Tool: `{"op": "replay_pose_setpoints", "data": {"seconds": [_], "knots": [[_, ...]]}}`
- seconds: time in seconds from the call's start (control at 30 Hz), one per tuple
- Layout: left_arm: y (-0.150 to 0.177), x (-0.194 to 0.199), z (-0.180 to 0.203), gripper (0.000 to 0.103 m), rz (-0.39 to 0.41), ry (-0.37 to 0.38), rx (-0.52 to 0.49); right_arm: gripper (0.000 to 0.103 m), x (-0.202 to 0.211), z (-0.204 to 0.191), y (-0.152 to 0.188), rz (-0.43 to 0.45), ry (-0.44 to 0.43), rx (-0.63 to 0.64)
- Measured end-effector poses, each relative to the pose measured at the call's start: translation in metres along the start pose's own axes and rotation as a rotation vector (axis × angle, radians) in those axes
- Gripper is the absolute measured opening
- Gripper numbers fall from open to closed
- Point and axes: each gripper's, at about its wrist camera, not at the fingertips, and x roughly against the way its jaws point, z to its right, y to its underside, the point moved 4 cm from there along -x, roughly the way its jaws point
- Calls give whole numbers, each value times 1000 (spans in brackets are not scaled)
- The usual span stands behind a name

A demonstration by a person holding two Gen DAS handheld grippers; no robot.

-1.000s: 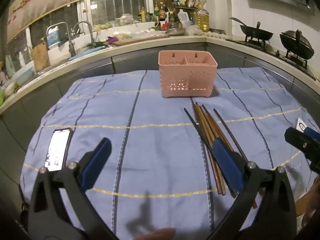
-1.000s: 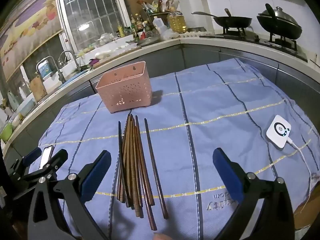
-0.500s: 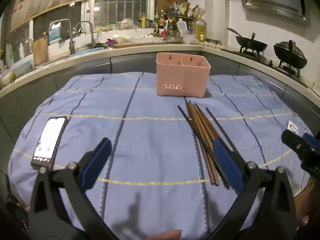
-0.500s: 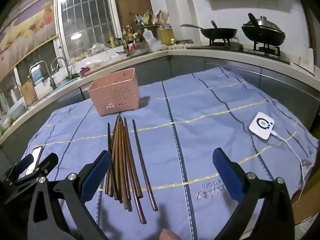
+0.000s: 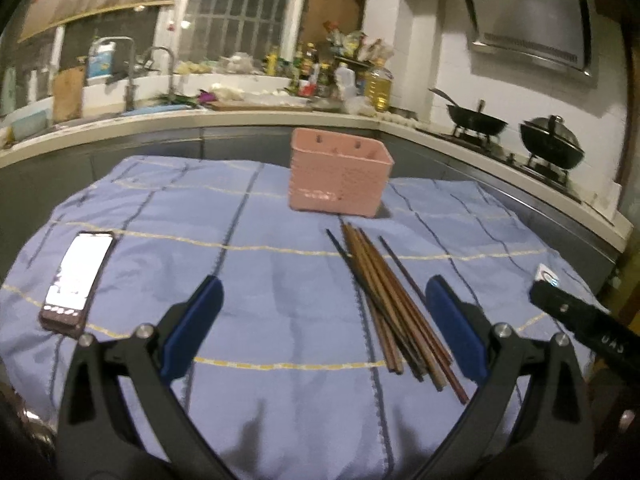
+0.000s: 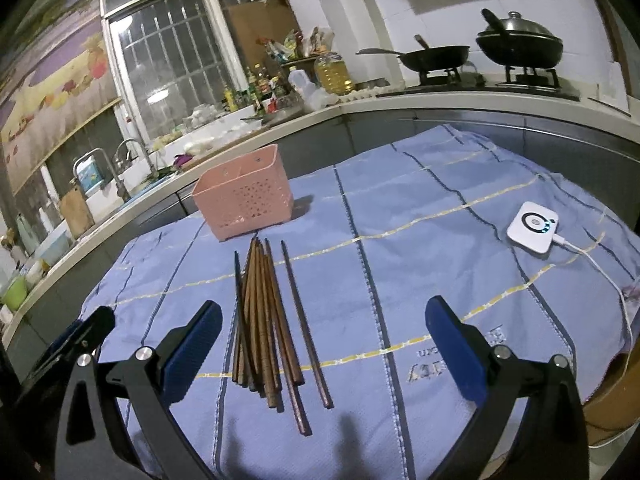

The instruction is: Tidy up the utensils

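Chopsticks (image 6: pixel 268 316) lie bunched on the blue cloth (image 6: pixel 400 208) in front of the pink basket (image 6: pixel 244 196), none picked up yet. Over the last second you have lifted and levelled both cameras, so the bundle now sits lower and nearer your fingers: you look set to start the first pick. Your left gripper (image 5: pixel 322 330) and right gripper (image 6: pixel 322 344) are both spread wide and empty; the bundle lies just inside the left gripper's right finger (image 5: pixel 456 332) and beside the right gripper's left finger (image 6: pixel 192 348).
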Motion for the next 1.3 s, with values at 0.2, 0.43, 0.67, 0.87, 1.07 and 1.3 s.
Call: {"op": "replay_pose_setpoints", "data": {"seconds": [0.2, 0.43, 0.67, 0.87, 1.07, 1.3], "knots": [[-7, 2, -5, 97, 27, -50, -7, 100, 0, -7, 2, -10, -27, 25], [-42, 8, -5, 97, 127, -128, -77, 100, 3, -9, -17, 22, -33, 37], [-101, 22, 1, 97, 278, -153, -97, 100, 19, -31, -74, 151, -87, 101], [-126, 27, 0, 97, 302, -146, -55, 100, 33, -37, -112, 245, -117, 123], [-120, 22, 9, 97, 285, -155, -104, 100, 39, -34, -118, 283, -97, 119], [-117, 21, 13, 97, 279, -143, -119, 100, 42, -31, -113, 302, -77, 115]]}}
